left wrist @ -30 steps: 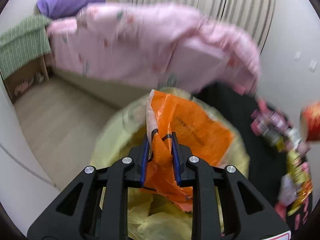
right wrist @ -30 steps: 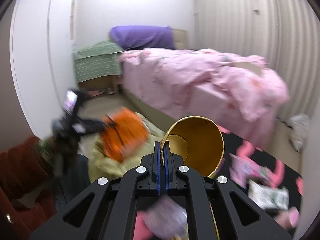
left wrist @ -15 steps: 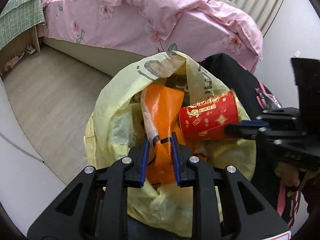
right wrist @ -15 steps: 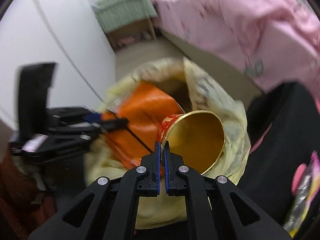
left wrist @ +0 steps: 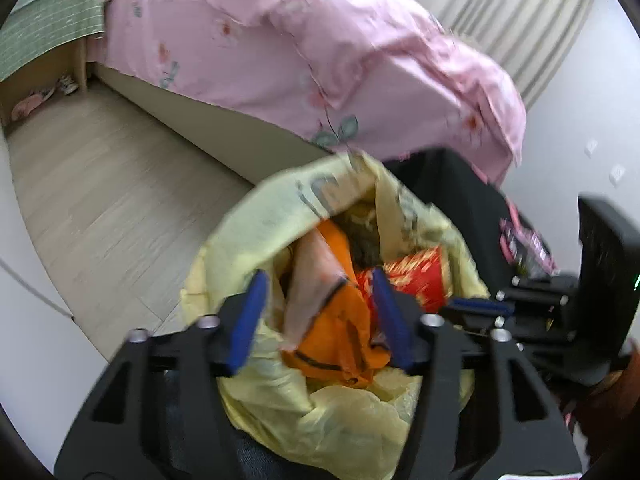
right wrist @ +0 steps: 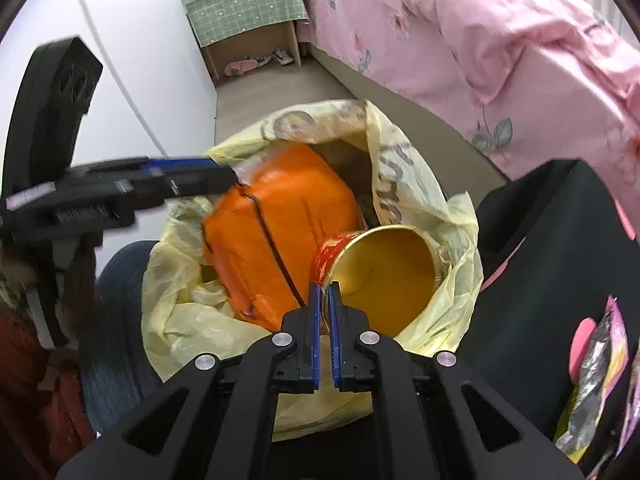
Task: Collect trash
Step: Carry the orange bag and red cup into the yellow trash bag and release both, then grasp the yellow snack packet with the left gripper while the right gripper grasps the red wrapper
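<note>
Orange wrapper (left wrist: 336,328) lies inside the yellow trash bag (left wrist: 248,248), loose between the opening jaws of the left gripper (left wrist: 320,316). The right gripper (right wrist: 325,300) pinches the rim of the red cup (right wrist: 384,268) (gold inside) over the bag's mouth.

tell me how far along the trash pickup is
Orange wrapper sits in the yellow bag; left tongs are opening around it. Right tongs pinch the red cup rim over the bag. Snack wrappers on the black cloth remain.

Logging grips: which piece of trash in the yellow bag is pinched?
The red cup, rim between the right gripper's fingers; the orange wrapper lies loose.
</note>
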Available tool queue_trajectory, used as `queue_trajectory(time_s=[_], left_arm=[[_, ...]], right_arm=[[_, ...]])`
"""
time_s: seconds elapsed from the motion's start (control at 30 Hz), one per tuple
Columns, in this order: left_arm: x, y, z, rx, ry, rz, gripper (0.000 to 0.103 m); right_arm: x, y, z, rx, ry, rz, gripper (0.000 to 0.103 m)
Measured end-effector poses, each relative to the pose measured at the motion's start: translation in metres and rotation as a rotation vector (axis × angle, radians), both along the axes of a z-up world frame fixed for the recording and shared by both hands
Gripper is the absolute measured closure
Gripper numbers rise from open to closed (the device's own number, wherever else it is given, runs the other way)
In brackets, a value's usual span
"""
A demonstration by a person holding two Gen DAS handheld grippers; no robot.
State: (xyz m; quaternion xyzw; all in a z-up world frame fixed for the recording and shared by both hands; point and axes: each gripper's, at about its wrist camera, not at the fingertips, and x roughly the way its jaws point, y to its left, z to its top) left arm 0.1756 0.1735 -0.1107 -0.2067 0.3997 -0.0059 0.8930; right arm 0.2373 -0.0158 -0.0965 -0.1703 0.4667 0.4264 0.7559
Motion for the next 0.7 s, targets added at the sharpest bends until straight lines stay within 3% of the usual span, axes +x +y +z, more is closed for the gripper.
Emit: queue_trajectory(time_s=[0.07,0.1,0.17,0.3,0.4,0.57,0.7], left_arm=[[-0.008,0.007,0.010,0.010,-0.027,0.045,0.037],[-0.012,0.010,0.015,0.019,-0.040,0.070,0.036],[-0.020,0.015,0.027,0.035,-0.071,0.121,0.034],[-0.034,0.013,0.048,0.053,-0.124,0.148,0.030],[-0.037,0.000,0.057,0.055,-0.143,0.113,0.030],[-0.036,-0.055,0.064,0.118,-0.184,-0.021,0.029],[-0.033,-0.104,0.061,0.121,-0.187,-0.160,0.029]], right_arm=[[-0.005,-0.001,0.006,0.001,-0.039,0.005,0.087],[-0.008,-0.003,0.009,0.002,-0.053,0.005,0.072],[-0.010,-0.010,0.015,-0.004,-0.079,-0.007,0.054],[-0.016,-0.037,0.034,0.052,-0.096,-0.067,0.054],[-0.030,-0.072,0.057,0.090,-0.164,-0.150,0.054],[-0.046,-0.145,0.082,0.141,-0.262,-0.327,0.053],[-0.066,-0.213,0.093,0.203,-0.301,-0.474,0.046]])
